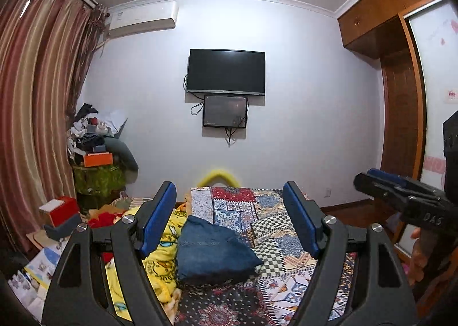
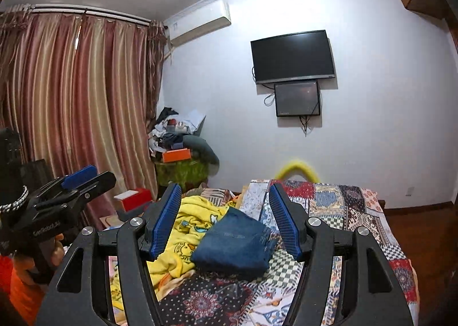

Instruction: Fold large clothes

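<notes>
Left wrist view: left gripper point(image 1: 229, 217), jaws spread wide, nothing between the blue pads point(image 1: 160, 218); raised above the bed, clear of the cloth.
Folded denim garment point(image 1: 213, 250): dark blue, compact bundle, resting on the patchwork bedspread point(image 1: 274, 225); its left edge touches the yellow cartoon blanket point(image 1: 160, 243).
Right gripper point(image 1: 400, 194): seen from the side, right of the garment, well apart from it, holding nothing; its opening cannot be judged here.
Right wrist view: right gripper point(image 2: 226, 217), jaws wide apart, empty, held above the denim garment point(image 2: 234, 243) without touching.
Bedspread point(image 2: 343, 211): beneath and right of the garment.
Yellow blanket point(image 2: 189, 220): crumpled, left of the garment.
Television point(image 2: 292, 57): on the wall beyond the garment.
Curtain point(image 2: 71, 91): far left of the garment.
</notes>
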The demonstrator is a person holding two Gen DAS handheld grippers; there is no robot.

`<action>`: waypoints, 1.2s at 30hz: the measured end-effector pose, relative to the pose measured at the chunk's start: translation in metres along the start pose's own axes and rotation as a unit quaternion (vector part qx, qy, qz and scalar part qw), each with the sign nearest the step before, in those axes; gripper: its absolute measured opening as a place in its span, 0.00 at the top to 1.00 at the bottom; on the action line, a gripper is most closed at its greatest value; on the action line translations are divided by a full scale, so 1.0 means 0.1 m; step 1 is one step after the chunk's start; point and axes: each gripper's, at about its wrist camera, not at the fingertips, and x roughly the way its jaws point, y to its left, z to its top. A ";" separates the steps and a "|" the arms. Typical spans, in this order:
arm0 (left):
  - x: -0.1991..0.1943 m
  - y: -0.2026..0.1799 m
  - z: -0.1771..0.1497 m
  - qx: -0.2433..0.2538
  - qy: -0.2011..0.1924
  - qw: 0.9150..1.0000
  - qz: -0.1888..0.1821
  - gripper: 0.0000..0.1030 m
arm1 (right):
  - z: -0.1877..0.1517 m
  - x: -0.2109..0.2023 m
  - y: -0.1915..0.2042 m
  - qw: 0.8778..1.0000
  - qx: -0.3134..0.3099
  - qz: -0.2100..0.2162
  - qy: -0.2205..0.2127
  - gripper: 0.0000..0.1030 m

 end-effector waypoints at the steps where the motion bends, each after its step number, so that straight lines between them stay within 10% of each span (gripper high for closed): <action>1: -0.03 -0.02 -0.02 -0.001 -0.001 1.000 0.003 0.26 | -0.03 0.01 0.01 1.000 0.001 -0.006 0.001 0.42; 7: -0.14 -0.11 -0.11 0.007 -0.008 1.000 0.023 0.04 | -0.12 0.07 -0.01 0.999 0.004 -0.042 0.007 0.22; 14: -0.14 -0.15 -0.14 0.012 -0.008 1.000 0.026 0.01 | -0.12 0.03 -0.05 0.998 0.004 -0.069 0.002 0.02; 36: -0.06 -0.08 -0.27 0.005 0.004 1.000 0.021 0.01 | -0.18 -0.07 0.00 0.997 -0.006 -0.082 -0.004 0.00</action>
